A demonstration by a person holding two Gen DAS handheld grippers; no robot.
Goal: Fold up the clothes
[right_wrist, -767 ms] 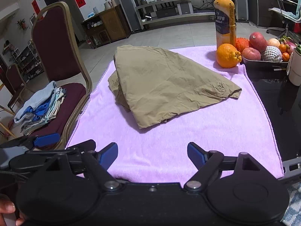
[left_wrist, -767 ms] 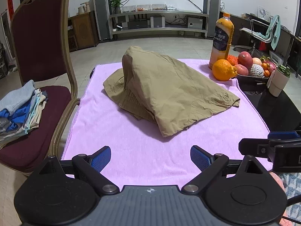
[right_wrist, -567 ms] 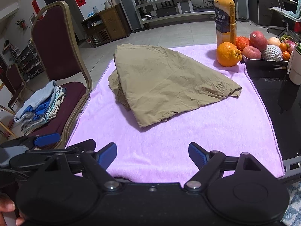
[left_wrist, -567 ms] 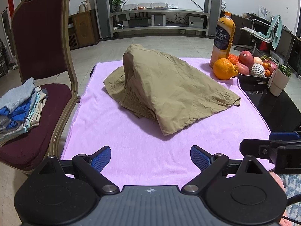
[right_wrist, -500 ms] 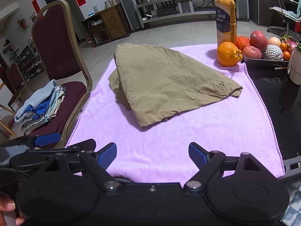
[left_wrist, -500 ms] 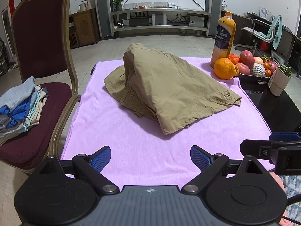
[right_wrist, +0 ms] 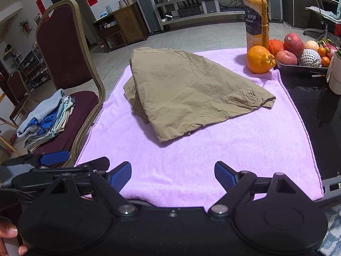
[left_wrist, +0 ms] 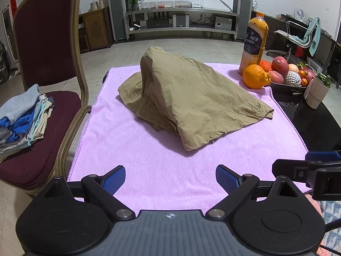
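A crumpled khaki garment [left_wrist: 187, 98] [right_wrist: 187, 91] lies heaped on the pink towel [left_wrist: 149, 166] [right_wrist: 213, 149] that covers the table. My left gripper [left_wrist: 170, 178] hovers over the towel's near edge, open, nothing between its blue pads. My right gripper [right_wrist: 172, 176] is beside it over the same edge, also open and empty. Both are well short of the garment. The right gripper's fingers [left_wrist: 307, 170] show at the right of the left wrist view; the left gripper's fingers [right_wrist: 53, 157] show at the lower left of the right wrist view.
A maroon chair [left_wrist: 42, 53] stands left of the table with a stack of folded clothes [left_wrist: 23, 115] on its seat. At the far right are a juice bottle [left_wrist: 254, 40], an orange [left_wrist: 255, 76], a fruit tray [left_wrist: 287, 85] and a white cup [left_wrist: 317, 93] on the dark tabletop.
Both grippers have pulled back and risen very slightly; the garment sits a touch lower in view. Nothing was gripped or let go.
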